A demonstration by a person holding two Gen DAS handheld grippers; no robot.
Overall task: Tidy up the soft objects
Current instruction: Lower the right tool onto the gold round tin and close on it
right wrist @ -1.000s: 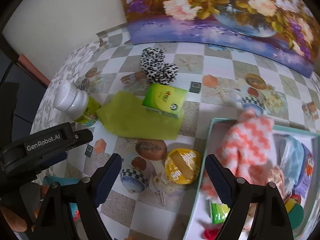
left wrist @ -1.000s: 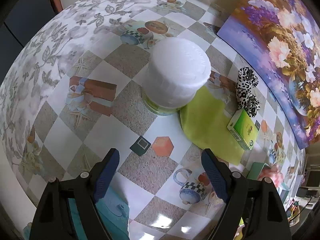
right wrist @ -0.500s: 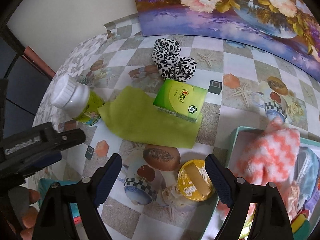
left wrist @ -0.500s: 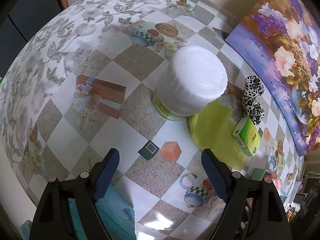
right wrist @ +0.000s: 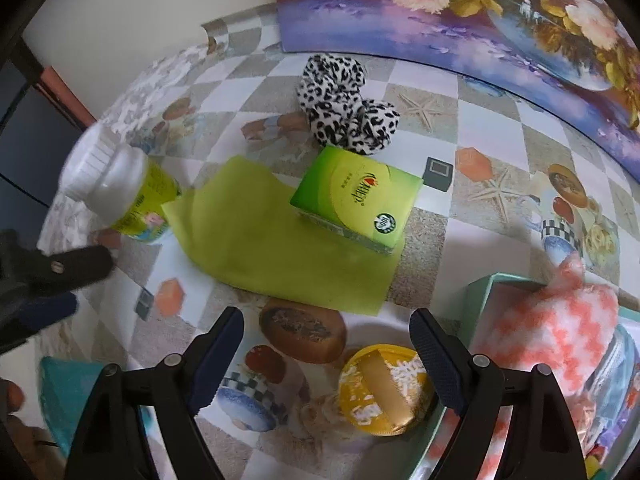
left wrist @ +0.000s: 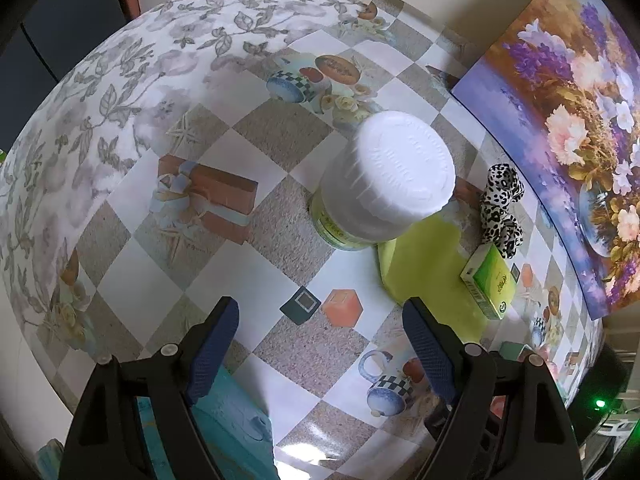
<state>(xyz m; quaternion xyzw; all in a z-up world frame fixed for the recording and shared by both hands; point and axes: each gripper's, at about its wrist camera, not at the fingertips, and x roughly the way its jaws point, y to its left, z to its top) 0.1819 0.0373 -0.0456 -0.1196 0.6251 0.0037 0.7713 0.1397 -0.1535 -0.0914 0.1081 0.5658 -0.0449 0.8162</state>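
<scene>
Right tool (right wrist: 326, 354) has pushed forward and left since a second ago: green cloth (right wrist: 276, 240) and tissue pack (right wrist: 356, 196) now fill mid-frame, and the box (right wrist: 476, 300) has slid off to the right edge. Left tool (left wrist: 320, 346) view shifted slightly; bottle (left wrist: 384, 184) sits further right in frame than before.

Both tools released, jaws spread wide, nothing between the fingers on either side.

Right wrist view:
- green cloth lies flat on the checkered surface (right wrist: 472, 240), one corner touching the base of the white-capped bottle (right wrist: 120, 188)
- tissue pack rests on the cloth's far right corner
- leopard-print scrunchie (right wrist: 344, 108) just behind the pack, near the flower painting (right wrist: 460, 12)
- yellow round pouch (right wrist: 384, 388) between the right tool's fingers in the frame, lying on the surface below them
- pink-and-white fluffy item (right wrist: 560, 324) lies in the teal box, hanging over its rim
- left tool (right wrist: 44, 284) visible at the left edge, blurred

Left wrist view:
- bottle upright, ahead of the jaws
- cloth (left wrist: 428, 268) ahead of the right finger, pack (left wrist: 488, 280) and scrunchie (left wrist: 502, 208) beyond it
- teal item (left wrist: 224, 432) under the left finger, cannot tell what it is
</scene>
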